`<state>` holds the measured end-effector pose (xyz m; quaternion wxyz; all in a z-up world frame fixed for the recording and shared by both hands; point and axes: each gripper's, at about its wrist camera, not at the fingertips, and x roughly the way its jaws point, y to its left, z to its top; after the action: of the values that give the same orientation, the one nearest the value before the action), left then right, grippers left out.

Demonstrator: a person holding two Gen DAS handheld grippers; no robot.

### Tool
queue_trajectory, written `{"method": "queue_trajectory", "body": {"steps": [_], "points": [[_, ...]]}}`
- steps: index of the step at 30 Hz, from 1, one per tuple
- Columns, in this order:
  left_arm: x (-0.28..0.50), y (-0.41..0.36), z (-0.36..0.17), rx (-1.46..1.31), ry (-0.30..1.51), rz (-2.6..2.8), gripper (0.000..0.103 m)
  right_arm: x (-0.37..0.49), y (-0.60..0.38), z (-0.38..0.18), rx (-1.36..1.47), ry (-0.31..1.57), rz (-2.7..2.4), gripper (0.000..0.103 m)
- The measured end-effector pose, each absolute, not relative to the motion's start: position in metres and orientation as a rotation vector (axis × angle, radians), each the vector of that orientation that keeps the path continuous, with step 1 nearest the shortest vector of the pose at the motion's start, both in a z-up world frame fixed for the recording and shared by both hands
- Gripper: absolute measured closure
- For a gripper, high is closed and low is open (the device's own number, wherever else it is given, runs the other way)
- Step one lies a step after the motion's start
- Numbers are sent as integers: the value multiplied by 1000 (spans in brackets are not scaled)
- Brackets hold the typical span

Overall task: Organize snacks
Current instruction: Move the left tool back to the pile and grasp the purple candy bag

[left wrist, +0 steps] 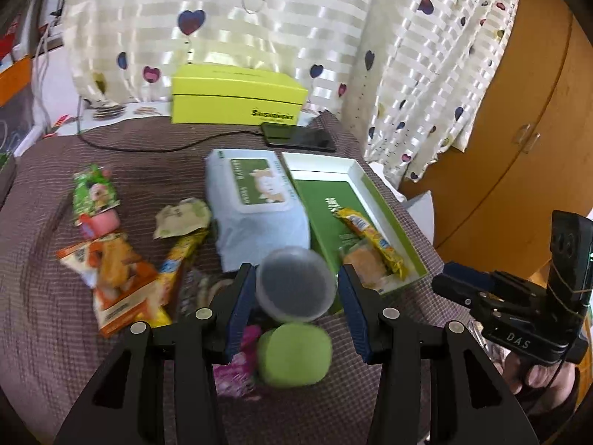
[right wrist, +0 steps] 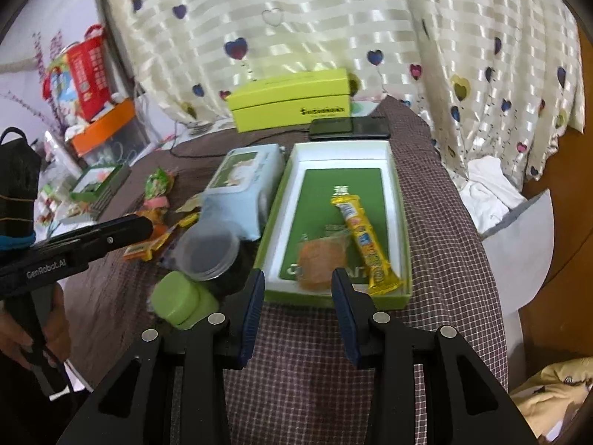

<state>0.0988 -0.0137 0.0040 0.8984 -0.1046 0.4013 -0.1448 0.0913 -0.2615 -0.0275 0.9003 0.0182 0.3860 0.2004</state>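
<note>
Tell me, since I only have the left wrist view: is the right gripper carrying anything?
Observer: No. In the right wrist view the right gripper is open with nothing between its jaws, above the checked cloth in front of the green box.
Operator: The clear cup looks framed in my view. Is the left gripper touching it?
Observer: It seems not. Seen from the side, the left gripper ends short of the clear cup.
Operator: Anything beyond my left edge?
Observer: A red bag stands on an orange box there.
</note>
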Motion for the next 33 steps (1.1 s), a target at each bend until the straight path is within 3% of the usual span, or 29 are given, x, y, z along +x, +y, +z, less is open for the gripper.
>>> {"method": "queue_trajectory", "body": {"steps": [13,33], "points": [[71,40,-27,-291,882,-183,56,77,-231,-29,-13,816,472,66],[71,25,-73,-308,1012,-248,54,73,-216,-30,-44,829,491,66]]}}
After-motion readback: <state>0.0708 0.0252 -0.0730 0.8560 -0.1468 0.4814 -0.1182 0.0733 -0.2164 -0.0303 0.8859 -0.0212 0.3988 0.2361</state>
